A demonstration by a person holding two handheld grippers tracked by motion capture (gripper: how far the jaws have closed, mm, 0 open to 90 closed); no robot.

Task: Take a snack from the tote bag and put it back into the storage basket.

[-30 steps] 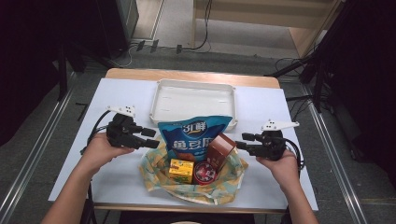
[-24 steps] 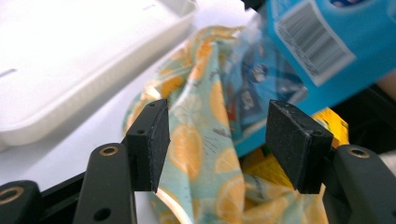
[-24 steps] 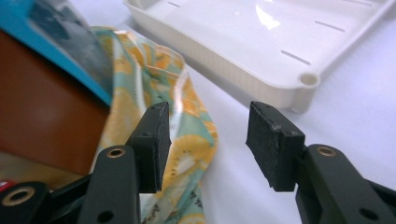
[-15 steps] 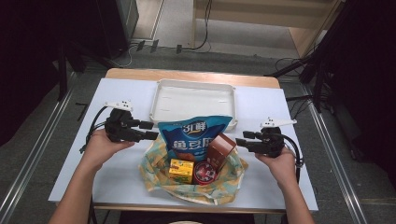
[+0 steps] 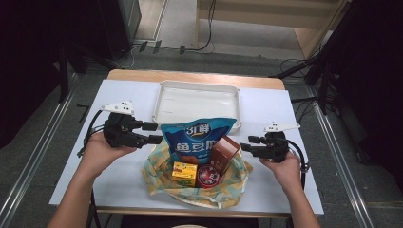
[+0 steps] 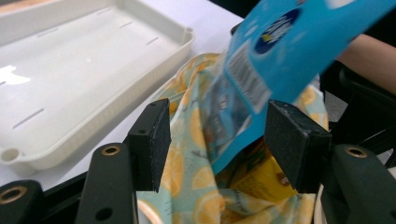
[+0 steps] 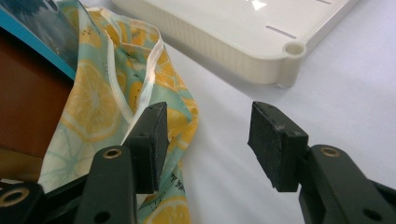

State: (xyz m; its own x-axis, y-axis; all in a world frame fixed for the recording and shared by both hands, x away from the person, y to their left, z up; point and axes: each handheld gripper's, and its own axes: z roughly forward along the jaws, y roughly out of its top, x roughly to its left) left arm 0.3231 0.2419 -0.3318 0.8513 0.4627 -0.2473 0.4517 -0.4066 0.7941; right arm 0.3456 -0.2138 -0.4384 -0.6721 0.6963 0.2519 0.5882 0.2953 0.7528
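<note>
Now left gripper (image 5: 151, 132) jaws spread, closing in on blue snack bag (image 5: 198, 141) standing in lemon-print cloth bag (image 5: 157, 176); right gripper (image 5: 250, 144) jaws spread, empty, beside cloth rim, likely to steady it.

Beyond the bag on my white table cover (image 5: 119, 95) lies a shallow white plastic tray (image 5: 164, 102) with its far edge near the wooden table edge (image 5: 195, 76), where bare wood shows past the cover. On the grey floor behind my table, black cables (image 5: 199, 45) run toward a light wooden cabinet (image 5: 266, 19), and dark stand legs (image 5: 323, 71) rise at the right. Metal floor rails (image 5: 43, 137) run along both sides of my table.
</note>
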